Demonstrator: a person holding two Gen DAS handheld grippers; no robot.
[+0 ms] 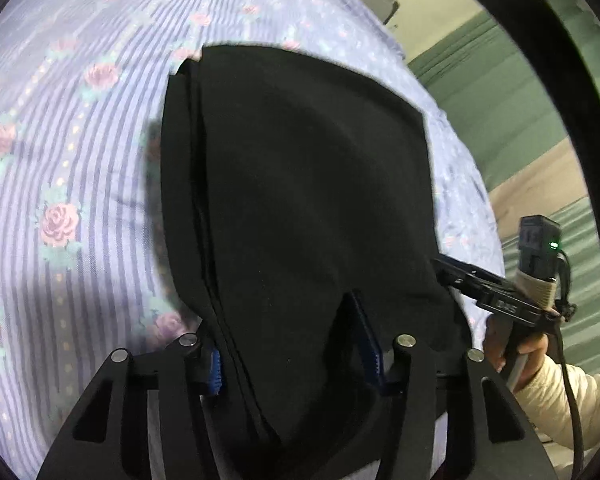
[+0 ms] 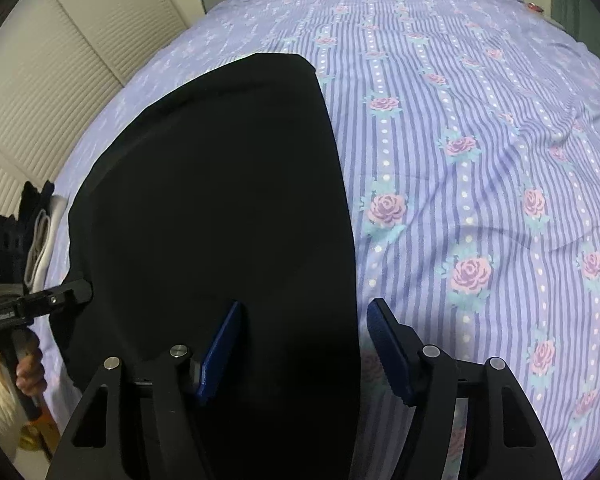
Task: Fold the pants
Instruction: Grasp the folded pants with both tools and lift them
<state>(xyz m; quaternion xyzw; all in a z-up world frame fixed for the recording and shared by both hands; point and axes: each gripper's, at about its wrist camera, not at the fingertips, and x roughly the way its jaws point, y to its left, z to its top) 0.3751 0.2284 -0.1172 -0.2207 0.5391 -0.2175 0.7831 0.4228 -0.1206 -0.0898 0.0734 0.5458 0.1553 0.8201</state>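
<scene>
Black pants (image 1: 300, 200) lie folded lengthwise on a purple striped floral bedsheet (image 1: 80, 160); they also show in the right wrist view (image 2: 220, 200). My left gripper (image 1: 292, 344) is open, its blue pads (image 1: 370, 344) straddling the near end of the pants, with layered edges on the left side. My right gripper (image 2: 304, 348) is open over the pants' right edge; one pad (image 2: 220, 352) rests over the cloth, the other (image 2: 388, 348) over the sheet. Each gripper shows in the other's view, the right gripper (image 1: 500, 296) and the left gripper (image 2: 32, 304), at the pants' side.
The bedsheet (image 2: 480, 160) spreads wide to the right in the right wrist view. White slatted closet doors (image 2: 60, 60) stand at the left. Folded dark and light clothes (image 2: 40, 216) lie at the bed's left edge. A green curtain (image 1: 500, 92) hangs beyond the bed.
</scene>
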